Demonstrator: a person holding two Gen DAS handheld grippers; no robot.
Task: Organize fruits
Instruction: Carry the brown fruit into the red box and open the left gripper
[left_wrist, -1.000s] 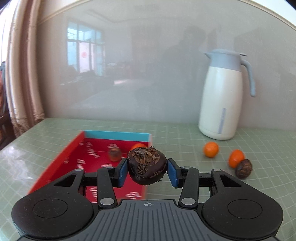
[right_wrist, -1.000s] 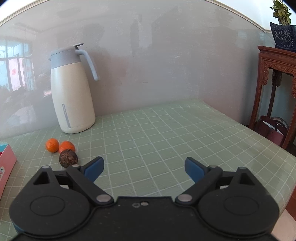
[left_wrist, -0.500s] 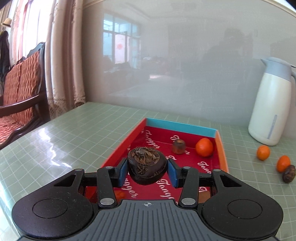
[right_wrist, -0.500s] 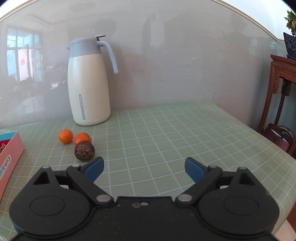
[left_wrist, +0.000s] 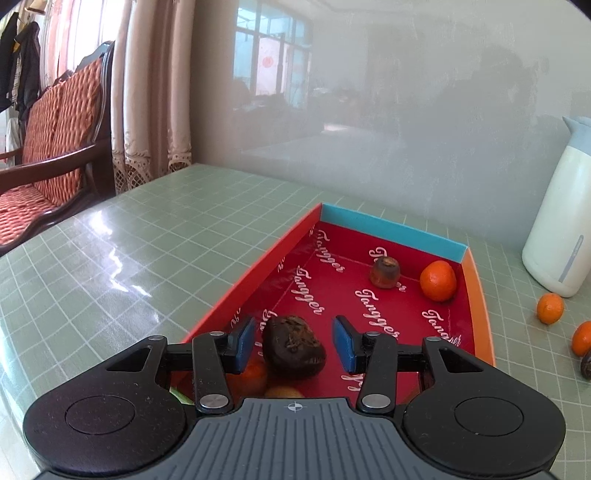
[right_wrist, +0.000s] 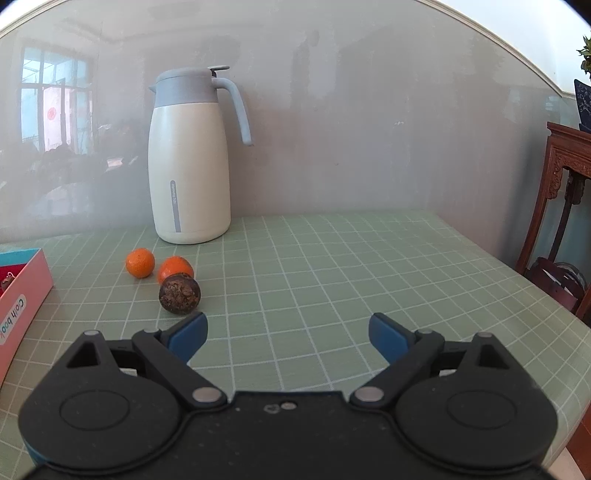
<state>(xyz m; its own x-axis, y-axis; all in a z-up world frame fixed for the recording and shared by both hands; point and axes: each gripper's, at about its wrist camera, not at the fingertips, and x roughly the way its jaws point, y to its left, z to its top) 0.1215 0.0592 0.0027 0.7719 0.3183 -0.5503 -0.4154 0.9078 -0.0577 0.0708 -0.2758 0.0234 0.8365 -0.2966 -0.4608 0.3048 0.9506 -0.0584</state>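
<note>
My left gripper (left_wrist: 293, 341) is open over the near end of the red box (left_wrist: 476, 295). A dark brown fruit (left_wrist: 293, 347) lies between its pads, free of them, on orange fruits (left_wrist: 251, 373) at the box's near end. Farther in the box lie a small brown fruit (left_wrist: 385, 271) and an orange (left_wrist: 438, 280). My right gripper (right_wrist: 288, 332) is open and empty above the table. Ahead to its left lie two oranges (right_wrist: 140, 262) (right_wrist: 174, 267) and a dark brown fruit (right_wrist: 180, 292).
A white thermos jug (right_wrist: 190, 158) stands at the back by the wall. The box's pink side (right_wrist: 22, 295) shows at the right wrist view's left edge. A wooden chair (left_wrist: 48, 147) stands left of the table, a carved stand (right_wrist: 565, 206) right.
My left gripper has opened and let go of the dark brown fruit, which now rests in the box. My right gripper has moved closer to the loose fruits.
</note>
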